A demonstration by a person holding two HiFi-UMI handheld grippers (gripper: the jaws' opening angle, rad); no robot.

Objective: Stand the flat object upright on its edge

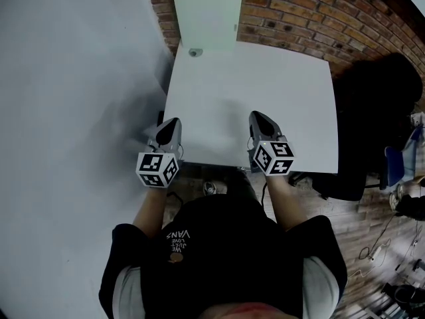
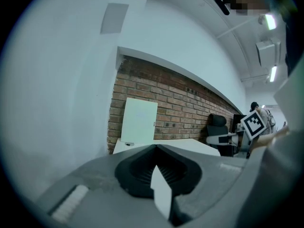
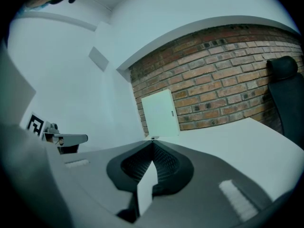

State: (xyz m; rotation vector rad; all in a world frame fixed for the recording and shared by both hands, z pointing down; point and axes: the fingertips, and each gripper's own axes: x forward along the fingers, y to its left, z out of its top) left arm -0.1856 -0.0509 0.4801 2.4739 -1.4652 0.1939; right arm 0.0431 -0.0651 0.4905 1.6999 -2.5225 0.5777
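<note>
A person in a dark T-shirt stands at the near edge of a white table (image 1: 265,98), a pair of hand-held tongs in each fist. The left tongs (image 1: 174,121) sit at the table's near left corner and the right tongs (image 1: 255,115) just over its front edge. Both pairs are closed with nothing between them, jaw tips meeting on empty air.

Well apart from them, at the far left of the table, the pale flat board (image 1: 207,17) is up on its lower edge with its face towards the person and its back to the brick wall (image 1: 299,18). Whether it leans on the bricks or stands free cannot be told. A small round grey object (image 1: 194,52) lies just beside its foot. A dark office chair (image 1: 372,111) waits off to the right.

The task looks all but done, and the danger is now in meddling. A nudge from closed tongs could skid the bottom edge out across the smooth tabletop and drop the board flat, or push it sideways off the table's left side.
</note>
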